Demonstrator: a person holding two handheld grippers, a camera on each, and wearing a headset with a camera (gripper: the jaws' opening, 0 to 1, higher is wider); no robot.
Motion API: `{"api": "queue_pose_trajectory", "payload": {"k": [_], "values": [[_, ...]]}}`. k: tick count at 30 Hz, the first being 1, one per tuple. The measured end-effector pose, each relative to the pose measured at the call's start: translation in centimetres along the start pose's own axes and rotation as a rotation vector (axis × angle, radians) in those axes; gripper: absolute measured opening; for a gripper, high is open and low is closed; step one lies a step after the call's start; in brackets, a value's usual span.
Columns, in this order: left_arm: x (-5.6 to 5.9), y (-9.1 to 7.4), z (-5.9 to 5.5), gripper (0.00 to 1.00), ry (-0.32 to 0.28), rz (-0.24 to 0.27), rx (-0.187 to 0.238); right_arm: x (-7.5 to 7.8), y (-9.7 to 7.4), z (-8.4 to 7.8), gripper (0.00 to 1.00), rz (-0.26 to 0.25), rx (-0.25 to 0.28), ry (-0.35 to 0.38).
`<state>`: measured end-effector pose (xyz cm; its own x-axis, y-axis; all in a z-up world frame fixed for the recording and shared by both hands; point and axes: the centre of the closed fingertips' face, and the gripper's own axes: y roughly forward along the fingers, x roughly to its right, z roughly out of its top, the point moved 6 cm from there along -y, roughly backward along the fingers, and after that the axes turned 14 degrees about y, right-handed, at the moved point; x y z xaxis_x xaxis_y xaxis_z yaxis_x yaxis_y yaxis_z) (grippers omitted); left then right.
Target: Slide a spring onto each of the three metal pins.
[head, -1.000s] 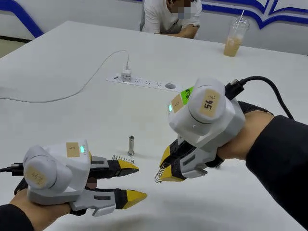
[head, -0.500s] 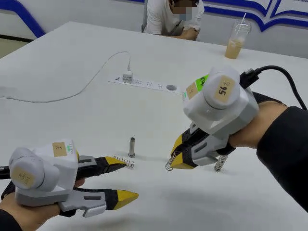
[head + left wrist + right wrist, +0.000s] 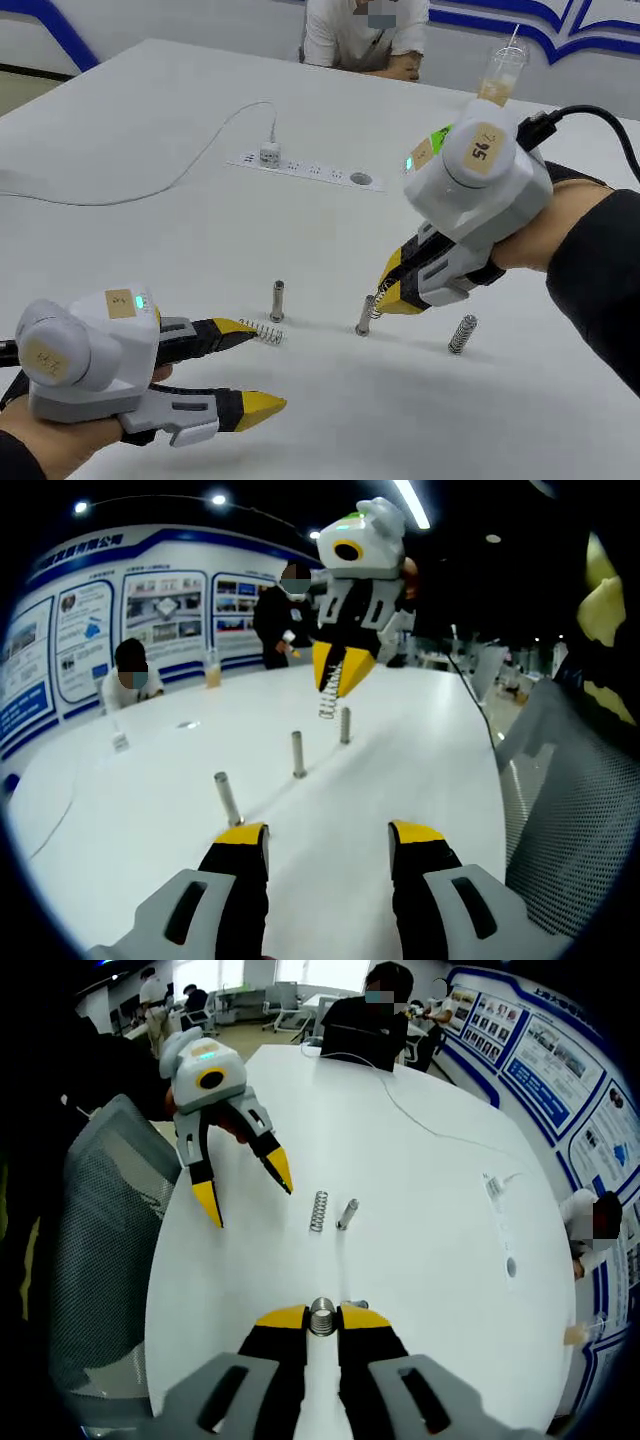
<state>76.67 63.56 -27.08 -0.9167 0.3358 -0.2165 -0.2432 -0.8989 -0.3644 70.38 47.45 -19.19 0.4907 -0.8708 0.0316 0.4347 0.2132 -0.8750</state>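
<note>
The right gripper is clenched on a spring, its yellow tips pinching the coil near its upper end, so that the rest hangs below the jaws. In the head view the lower end of that spring sits right at the top of the middle pin; whether coil and pin touch cannot be told. The left gripper is released, its jaws spread wide and holding nothing, low over the table with its tips pointing toward the pins. A loose spring lies flat on the table just beside its upper tip, and the left pin stands upright just beyond that spring. The third pin stands to the right of the right gripper's tips and appears to carry a coil. The three pins form a row, each apart from the next, with bare white tabletop all round them. A power strip lies well beyond, toward the far side. In the right gripper view the table's near edge curves past behind the left gripper, and a mesh chair stands beyond it.
</note>
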Motion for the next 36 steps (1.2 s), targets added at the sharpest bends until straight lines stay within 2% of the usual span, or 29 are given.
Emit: {"api": "queue_pose_trajectory", "payload": {"k": [13, 19, 36], "values": [[0.0, -0.1, -0.1, 0.5, -0.011, 0.011, -0.003, 2.6, 1.1, 0.0, 0.12, -0.037, -0.028, 0.029], [0.0, -0.3, -0.3, 0.5, -0.017, 0.017, -0.004, 3.3, 2.1, 0.0, 0.12, -0.028, -0.042, 0.038], [-0.1, -0.5, -0.5, 0.5, -0.02, 0.018, -0.006, 3.3, 3.2, -0.2, 0.12, -0.011, -0.08, 0.043]]}}
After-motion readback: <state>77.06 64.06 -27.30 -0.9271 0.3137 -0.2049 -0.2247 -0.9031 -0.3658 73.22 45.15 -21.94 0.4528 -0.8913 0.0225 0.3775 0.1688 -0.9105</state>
